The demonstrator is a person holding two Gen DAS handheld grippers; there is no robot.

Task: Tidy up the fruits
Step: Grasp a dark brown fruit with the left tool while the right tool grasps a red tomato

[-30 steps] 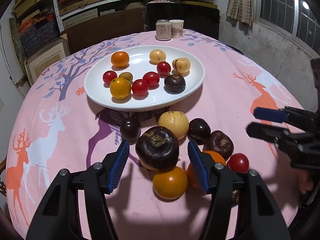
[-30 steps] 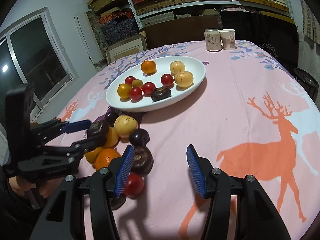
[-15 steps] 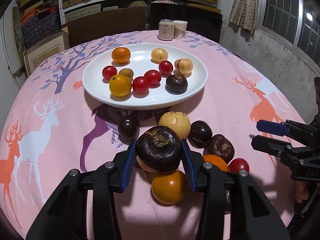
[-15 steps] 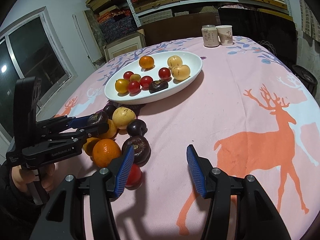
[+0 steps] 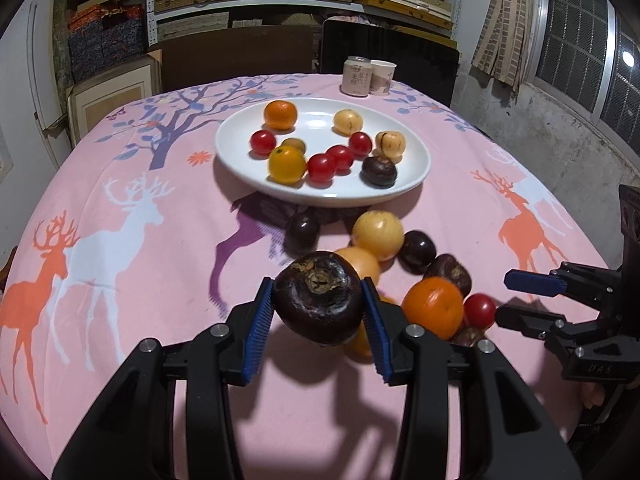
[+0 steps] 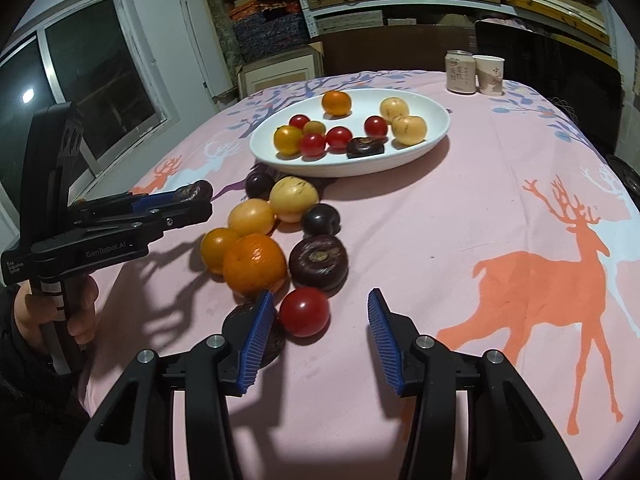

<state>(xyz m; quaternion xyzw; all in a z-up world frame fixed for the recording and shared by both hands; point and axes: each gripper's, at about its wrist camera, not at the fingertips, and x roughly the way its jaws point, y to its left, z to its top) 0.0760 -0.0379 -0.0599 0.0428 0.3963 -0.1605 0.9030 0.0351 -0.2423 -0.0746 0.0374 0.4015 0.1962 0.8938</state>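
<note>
The round table under its pink deer cloth fills the room's middle, and at twelve o'clock on it sits the white oval plate, already carrying a scatter of oranges, small red fruits, pale ones and one dark one. At six o'clock of the plate, on the bare cloth, lies the loose heap still to be sorted — an orange, yellow fruits, several dark purple ones.

The left gripper has its blue pads pressed on either flank of the big dark mangosteen, stem scar up, and the fruit looks clear of the cloth. Its jaws have just been closing onto it. To do this well, I'd carry it level toward twelve o'clock and set it in the plate's open patch rather than dropping it onto its neighbours.

The right gripper stands half-wide, jaws just narrowing, with the little red tomato between them but nearer the nine o'clock pad — not yet pinched. It wants centring first.
</note>
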